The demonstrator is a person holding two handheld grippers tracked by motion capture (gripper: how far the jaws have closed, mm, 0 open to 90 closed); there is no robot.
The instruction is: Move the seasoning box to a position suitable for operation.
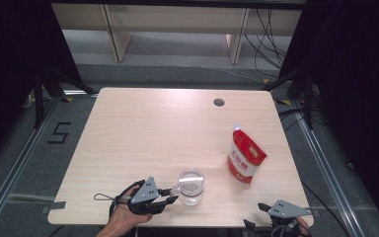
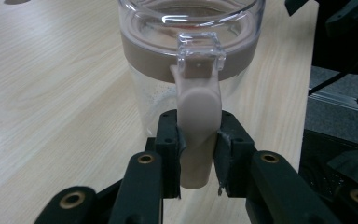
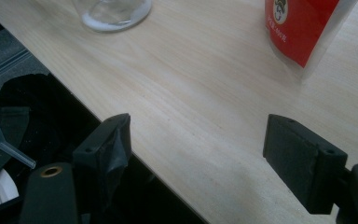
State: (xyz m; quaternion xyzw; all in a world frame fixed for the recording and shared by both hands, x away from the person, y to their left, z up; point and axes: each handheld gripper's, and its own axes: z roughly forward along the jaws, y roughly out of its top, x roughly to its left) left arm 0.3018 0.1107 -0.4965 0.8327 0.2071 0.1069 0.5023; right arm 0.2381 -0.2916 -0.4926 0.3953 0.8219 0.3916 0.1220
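Pale wood tabletop (image 1: 143, 133) carries a clear jar (image 1: 191, 186) near its front edge. Left hand-held gripper (image 2: 196, 154) clamps the jar's beige latch (image 2: 196, 121). Right hand-held gripper (image 3: 198, 149) hovers at the front corner, jaws spread wide, with a red pouch (image 1: 246, 157) beyond.

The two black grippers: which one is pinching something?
The left gripper, beside the clear glass jar: its jaws squeeze the jar's beige latch tab. The right gripper at the table's near edge gapes wide, holding nothing.
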